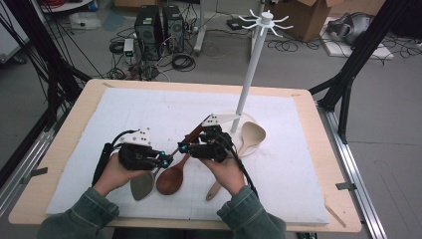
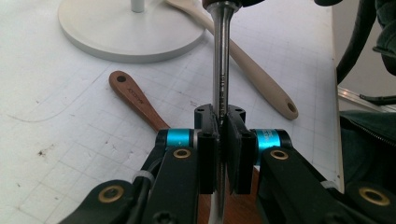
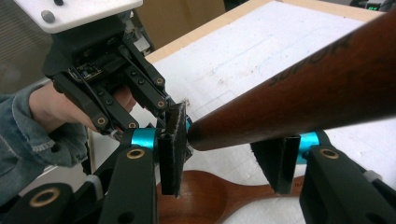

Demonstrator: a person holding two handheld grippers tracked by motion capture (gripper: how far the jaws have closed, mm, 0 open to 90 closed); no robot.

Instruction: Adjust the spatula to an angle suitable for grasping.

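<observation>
While left hand-held gripper (image 2: 223,122) pinches metal shaft of spatula (image 2: 222,56), right hand-held gripper (image 1: 183,148) stands spread, wooden handle (image 3: 299,88) between pads, not clamped.

Step judged: handover, left to right.

Next move calls for: right pads squared on handle, firm clamp before left release.

Spatula location: near stand (image 1: 247,84), person's side of base, over surface (image 1: 298,164).

Long axis: diagonal; handle end toward stand, blade away from stand.

The steel shaft (image 2: 221,70) of the spatula vanishes between the left gripper's fingers (image 2: 208,158), its wooden handle (image 3: 299,93) runs off the right gripper view's edge, and the pale spoon's (image 1: 249,140) handle hides behind the right hand (image 1: 226,172).
</observation>
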